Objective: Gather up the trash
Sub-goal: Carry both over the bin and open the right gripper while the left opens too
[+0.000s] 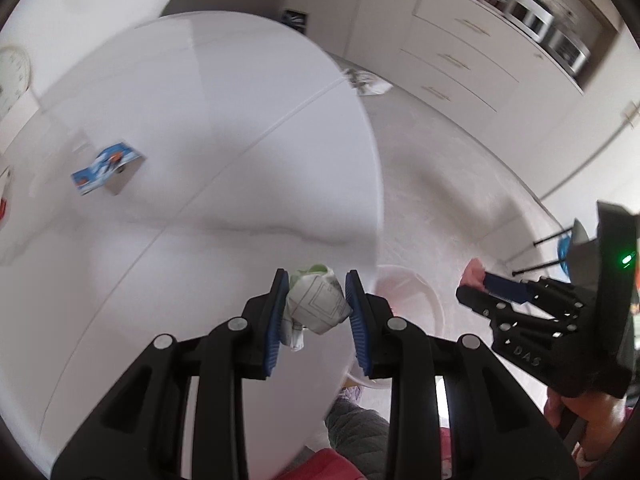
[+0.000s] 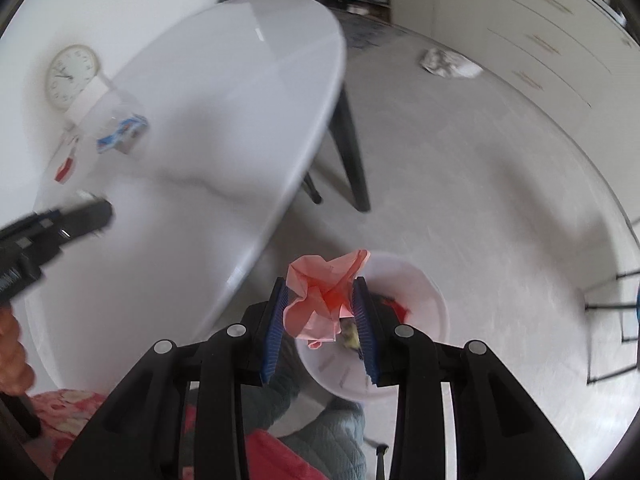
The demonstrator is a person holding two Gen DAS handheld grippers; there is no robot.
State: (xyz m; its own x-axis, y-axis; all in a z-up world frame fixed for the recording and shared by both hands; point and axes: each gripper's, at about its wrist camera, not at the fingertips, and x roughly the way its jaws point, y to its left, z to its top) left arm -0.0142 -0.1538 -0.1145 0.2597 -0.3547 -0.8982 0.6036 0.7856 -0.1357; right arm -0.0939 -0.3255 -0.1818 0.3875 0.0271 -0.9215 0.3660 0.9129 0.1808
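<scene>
Over table edge [image 1: 360, 128], left gripper [image 1: 318, 304] pinching white wad [image 1: 316, 306], right gripper [image 2: 320, 300] pinching pink paper [image 2: 324, 296] above bin [image 2: 424, 300]

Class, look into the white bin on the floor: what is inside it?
Inside the white bin a red scrap and a yellowish scrap show. The pink paper held in the right hand-held gripper covers the rest of its inside.
</scene>
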